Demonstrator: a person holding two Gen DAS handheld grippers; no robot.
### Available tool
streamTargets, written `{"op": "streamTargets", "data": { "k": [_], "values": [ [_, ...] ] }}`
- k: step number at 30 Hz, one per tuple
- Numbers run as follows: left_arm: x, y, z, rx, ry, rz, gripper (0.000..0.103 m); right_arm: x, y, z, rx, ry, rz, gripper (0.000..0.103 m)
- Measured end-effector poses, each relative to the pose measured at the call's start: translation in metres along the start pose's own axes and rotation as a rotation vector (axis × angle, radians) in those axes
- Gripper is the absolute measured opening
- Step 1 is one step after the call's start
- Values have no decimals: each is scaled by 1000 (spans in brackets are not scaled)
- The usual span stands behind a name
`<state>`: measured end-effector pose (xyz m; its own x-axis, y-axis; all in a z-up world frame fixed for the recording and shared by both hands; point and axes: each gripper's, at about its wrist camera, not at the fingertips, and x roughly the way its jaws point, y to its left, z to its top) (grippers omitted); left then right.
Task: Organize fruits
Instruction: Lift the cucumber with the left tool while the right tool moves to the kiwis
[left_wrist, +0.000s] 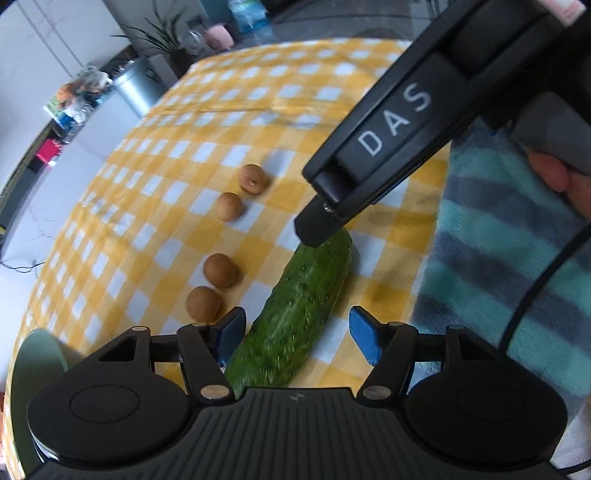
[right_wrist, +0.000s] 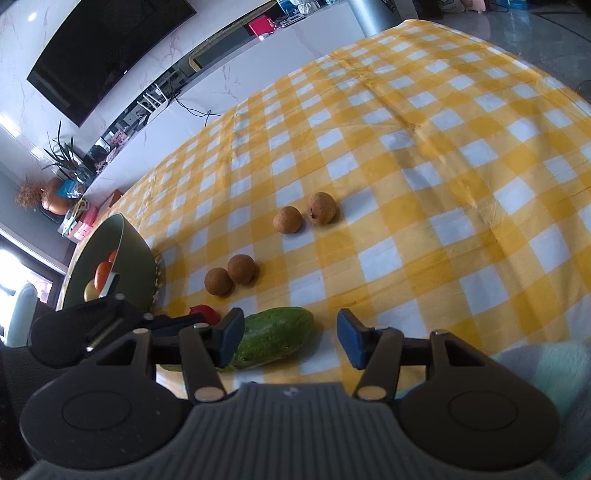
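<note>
A green cucumber (left_wrist: 295, 314) lies on the yellow checked cloth, its near end between the open blue pads of my left gripper (left_wrist: 297, 336). It also shows in the right wrist view (right_wrist: 275, 338), just left of my open, empty right gripper (right_wrist: 290, 334). Several small brown round fruits lie in pairs beyond it: (left_wrist: 221, 270), (left_wrist: 254, 178), (right_wrist: 241, 269), (right_wrist: 321, 208). The right gripper's black body (left_wrist: 388, 147) hangs above the cucumber's far end. A green bowl (right_wrist: 133, 258) at the left holds orange fruit (right_wrist: 103, 275).
A red fruit (right_wrist: 207, 314) peeks out behind the left gripper's body (right_wrist: 92, 328). A striped teal blanket (left_wrist: 517, 258) covers the table's right side. A planter, TV and cluttered shelf stand beyond the table's far edge.
</note>
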<state>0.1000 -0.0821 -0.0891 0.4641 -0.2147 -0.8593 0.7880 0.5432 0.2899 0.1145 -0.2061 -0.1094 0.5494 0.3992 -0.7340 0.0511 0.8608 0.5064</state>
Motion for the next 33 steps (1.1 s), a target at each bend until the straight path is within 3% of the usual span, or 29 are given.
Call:
{"op": "streamTargets", "data": {
  "k": [7, 11, 13, 20, 26, 33],
  "values": [
    [15, 9, 11, 14, 52, -61, 73, 3, -3, 2, 14, 4, 13, 54],
    [18, 18, 13, -46, 61, -81, 60, 3, -4, 2, 22, 5, 23, 55],
    [20, 21, 13, -71, 64, -80, 59, 3, -5, 2, 26, 3, 30, 55],
    [17, 9, 18, -63, 69, 12, 51, 1, -6, 1, 32, -10, 43, 55],
    [2, 12, 13, -162, 18, 66, 48, -7, -12, 0, 69, -64, 79, 55],
    [-27, 24, 2, -357, -61, 108, 46, -10, -11, 1, 67, -87, 77, 55]
  ]
}}
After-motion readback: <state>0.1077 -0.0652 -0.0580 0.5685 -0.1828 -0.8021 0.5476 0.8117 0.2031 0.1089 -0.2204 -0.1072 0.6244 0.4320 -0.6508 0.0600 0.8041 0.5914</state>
